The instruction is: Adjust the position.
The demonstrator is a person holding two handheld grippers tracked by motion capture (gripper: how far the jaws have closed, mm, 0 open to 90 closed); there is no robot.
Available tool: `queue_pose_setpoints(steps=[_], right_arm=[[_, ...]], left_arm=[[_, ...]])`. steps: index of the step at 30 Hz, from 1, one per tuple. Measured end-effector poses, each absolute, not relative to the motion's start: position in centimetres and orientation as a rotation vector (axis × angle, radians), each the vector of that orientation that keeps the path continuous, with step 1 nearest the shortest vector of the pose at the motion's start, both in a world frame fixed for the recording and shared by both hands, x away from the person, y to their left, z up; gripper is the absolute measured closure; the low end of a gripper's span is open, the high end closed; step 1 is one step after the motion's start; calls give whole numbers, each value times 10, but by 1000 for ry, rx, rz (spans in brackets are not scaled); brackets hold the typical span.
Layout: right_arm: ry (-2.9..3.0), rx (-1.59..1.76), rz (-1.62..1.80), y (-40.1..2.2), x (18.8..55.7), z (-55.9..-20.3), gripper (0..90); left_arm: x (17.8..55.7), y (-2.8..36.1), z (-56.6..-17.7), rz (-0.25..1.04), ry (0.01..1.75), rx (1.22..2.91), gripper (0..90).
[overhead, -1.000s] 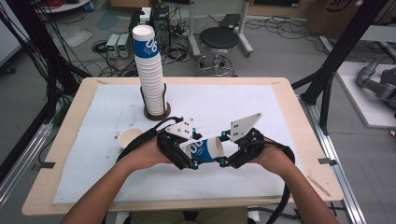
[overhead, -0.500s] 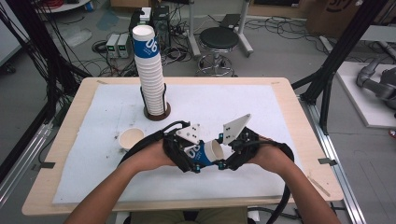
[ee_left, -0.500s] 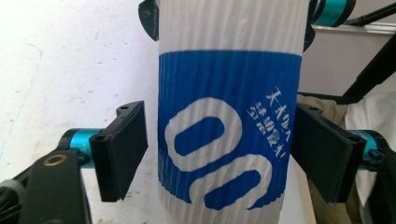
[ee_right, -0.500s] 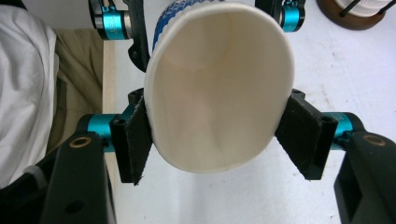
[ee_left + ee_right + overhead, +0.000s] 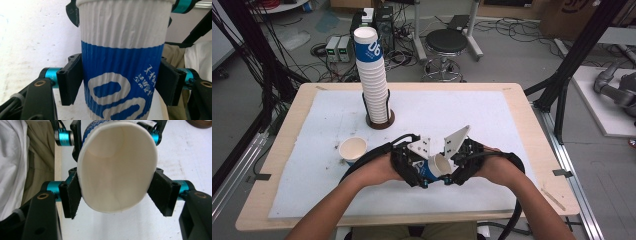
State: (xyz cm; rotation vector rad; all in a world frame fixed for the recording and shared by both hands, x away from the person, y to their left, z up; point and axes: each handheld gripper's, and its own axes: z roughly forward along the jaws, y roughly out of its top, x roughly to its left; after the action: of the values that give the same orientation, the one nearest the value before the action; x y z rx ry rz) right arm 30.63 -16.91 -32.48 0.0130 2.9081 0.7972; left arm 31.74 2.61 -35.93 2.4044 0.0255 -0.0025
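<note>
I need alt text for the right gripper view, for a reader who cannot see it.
A paper cup, seen straight into its open mouth, is squeezed at the rim between the black jaws of the right gripper. Farther back, the left gripper grips the cup's blue body, above a white table mat.

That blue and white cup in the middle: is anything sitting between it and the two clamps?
No. The left gripper presses its pads against the cup on its blue band, and the right gripper pinches it near the rim.

Cup [image 5: 122,62] base perhaps cropped.
</note>
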Motion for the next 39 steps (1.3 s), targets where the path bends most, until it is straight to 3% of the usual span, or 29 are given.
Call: queue_pose_setpoints(steps=[10, 16, 18, 27, 39], right_arm=[[2939, 16, 739, -168, 306, -328, 319], [2926, 62, 841, -172, 309, -328, 250], [2899, 90, 924, -176, 309, -325, 212], [2639, 288, 1425, -217, 310, -313, 208], [2461, 605, 1500, -264, 312, -342, 207]], left_arm=[[316, 22, -367, -14, 34, 2407, 320], [317, 27, -369, -8, 55, 2358, 305], [318, 30, -373, -12, 78, 2320, 302], [319, 48, -387, -14, 198, 2087, 274], [316, 62, -403, 77, 254, 1898, 259]])
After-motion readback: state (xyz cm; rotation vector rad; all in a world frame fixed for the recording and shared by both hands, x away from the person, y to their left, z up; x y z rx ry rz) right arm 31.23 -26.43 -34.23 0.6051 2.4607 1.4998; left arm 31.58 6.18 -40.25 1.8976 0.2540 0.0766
